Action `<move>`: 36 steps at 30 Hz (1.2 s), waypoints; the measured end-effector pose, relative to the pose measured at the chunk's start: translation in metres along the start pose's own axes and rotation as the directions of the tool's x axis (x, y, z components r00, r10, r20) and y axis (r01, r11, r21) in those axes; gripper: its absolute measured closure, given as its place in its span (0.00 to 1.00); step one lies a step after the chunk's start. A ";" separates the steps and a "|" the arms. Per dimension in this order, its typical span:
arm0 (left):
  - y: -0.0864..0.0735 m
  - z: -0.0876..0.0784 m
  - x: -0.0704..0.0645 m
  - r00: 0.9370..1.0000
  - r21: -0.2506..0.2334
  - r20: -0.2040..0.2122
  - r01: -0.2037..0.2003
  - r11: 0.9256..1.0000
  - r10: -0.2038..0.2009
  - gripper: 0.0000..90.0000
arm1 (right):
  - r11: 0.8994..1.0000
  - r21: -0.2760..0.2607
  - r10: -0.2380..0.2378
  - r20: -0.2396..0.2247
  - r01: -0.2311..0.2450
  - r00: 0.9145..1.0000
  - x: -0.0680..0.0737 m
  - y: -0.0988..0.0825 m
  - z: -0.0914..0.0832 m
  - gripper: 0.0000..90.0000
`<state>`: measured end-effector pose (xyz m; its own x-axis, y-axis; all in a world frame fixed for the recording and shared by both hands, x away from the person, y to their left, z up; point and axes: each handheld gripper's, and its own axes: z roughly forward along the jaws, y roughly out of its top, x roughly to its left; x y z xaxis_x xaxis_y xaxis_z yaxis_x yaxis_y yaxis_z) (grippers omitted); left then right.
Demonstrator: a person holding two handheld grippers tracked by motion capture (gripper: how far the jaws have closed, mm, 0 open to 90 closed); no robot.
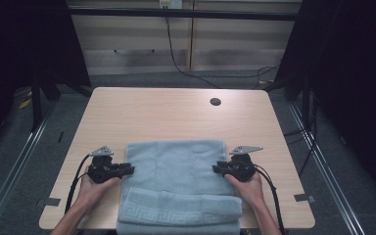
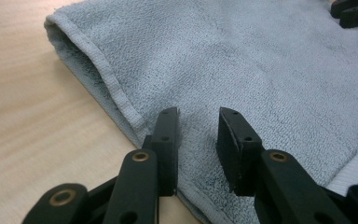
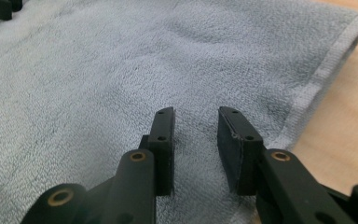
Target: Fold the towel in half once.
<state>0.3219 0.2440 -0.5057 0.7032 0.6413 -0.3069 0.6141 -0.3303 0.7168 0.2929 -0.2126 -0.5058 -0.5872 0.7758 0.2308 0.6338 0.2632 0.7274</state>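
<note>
On the table, towel: a grey-blue towel [image 1: 176, 169] lies flat on the pale wooden table [image 1: 166, 112], between the two grippers; its near end is folded over into a thick band with a woven key pattern along the hem.
Left gripper: the left gripper [image 1: 127, 170] sits at the towel's left edge, jaws pointing inward toward the cloth, the person's left hand [image 1: 94, 188] behind it.
Left gripper, state: in the left gripper view [image 2: 198, 140] the jaws stand partly apart with a clear gap; they hover over the towel's hemmed edge, towel showing in the gap, and the pads press on nothing.
Right gripper: the right gripper [image 1: 219, 169] sits at the towel's right edge, jaws pointing inward, the right hand [image 1: 248, 188] behind it.
Right gripper, state: in the right gripper view [image 3: 196, 140] the jaws are likewise partly apart, low over the cloth just inside its hem, gripping nothing.
High view alone: the folded band near the person, a dark round hole [image 1: 215, 102] in the table well beyond both grippers, grey plates on top of each gripper, trailing cables.
Gripper views alone: the terry weave, the stitched hem, and the opening between towel layers ahead of the left jaws; each shows the other gripper's tips far across the towel.
Writing: no readable lettering; whether the towel touches the jaw tips I cannot tell.
</note>
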 end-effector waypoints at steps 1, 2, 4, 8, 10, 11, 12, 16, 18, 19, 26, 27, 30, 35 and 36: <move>-0.002 -0.001 -0.002 1.000 0.001 0.008 0.000 1.000 0.000 0.77 | 1.000 0.004 0.001 -0.006 -0.001 1.000 0.002 -0.002 -0.002 0.75; -0.004 -0.004 -0.004 1.000 0.007 0.010 -0.007 1.000 0.007 0.77 | 1.000 0.011 0.001 -0.012 -0.001 1.000 0.004 -0.004 -0.005 0.75; -0.008 -0.007 -0.007 1.000 0.014 0.018 -0.009 1.000 0.008 0.78 | 1.000 0.023 -0.007 -0.018 0.008 1.000 0.007 -0.007 -0.009 0.76; -0.016 -0.014 -0.015 0.999 0.026 0.036 -0.023 0.999 0.022 0.78 | 0.999 0.034 -0.029 -0.016 0.030 0.999 0.019 -0.015 -0.016 0.76; -0.020 -0.017 -0.019 0.999 0.026 0.032 -0.035 0.999 0.034 0.78 | 0.999 0.036 -0.026 -0.025 0.027 0.999 0.025 -0.020 -0.020 0.76; -0.023 -0.019 -0.020 0.999 0.024 0.042 -0.031 0.999 0.030 0.78 | 0.999 0.038 -0.029 -0.029 0.030 0.999 0.027 -0.023 -0.022 0.76; -0.025 -0.021 -0.020 0.998 0.020 0.054 -0.022 1.000 0.021 0.78 | 0.999 0.037 -0.033 -0.034 0.034 0.999 0.029 -0.025 -0.024 0.76; -0.029 -0.025 -0.025 0.998 0.030 0.058 -0.028 0.999 0.026 0.78 | 0.999 0.048 -0.013 -0.047 0.015 0.999 0.034 -0.030 -0.030 0.76; -0.030 -0.026 -0.025 0.998 0.032 0.066 -0.016 0.999 0.014 0.77 | 0.998 0.051 -0.018 -0.058 0.021 0.998 0.035 -0.030 -0.031 0.75; -0.030 -0.027 -0.024 0.997 0.024 0.069 -0.019 1.000 0.017 0.76 | 0.999 0.041 -0.008 -0.063 0.011 0.998 0.033 -0.029 -0.032 0.74; -0.015 -0.024 -0.008 0.998 -0.029 0.064 0.024 0.999 -0.022 0.71 | 0.999 -0.040 0.014 -0.011 -0.014 1.000 0.005 -0.001 -0.032 0.69; -0.008 -0.025 0.000 0.998 -0.073 0.045 0.047 0.996 -0.044 0.70 | 0.998 -0.052 0.027 -0.004 -0.027 1.000 -0.010 0.008 -0.026 0.68; 0.003 -0.024 0.011 0.999 -0.082 0.009 0.051 0.995 -0.050 0.66 | 0.997 -0.055 0.056 0.004 -0.056 0.998 -0.027 0.016 -0.017 0.62; 0.013 -0.011 0.029 0.995 -0.097 -0.017 0.096 0.991 -0.098 0.52 | 0.996 -0.052 0.076 0.000 -0.076 0.997 -0.040 0.019 -0.003 0.53; 0.013 -0.011 0.029 0.995 -0.097 -0.017 0.096 0.991 -0.098 0.50 | 0.996 -0.052 0.076 0.000 -0.076 0.997 -0.040 0.019 -0.003 0.53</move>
<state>0.3460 0.2662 -0.4985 0.6333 0.6823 -0.3652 0.6410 -0.1982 0.7415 0.3276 -0.2404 -0.4995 -0.5374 0.7936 0.2853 0.6492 0.1734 0.7405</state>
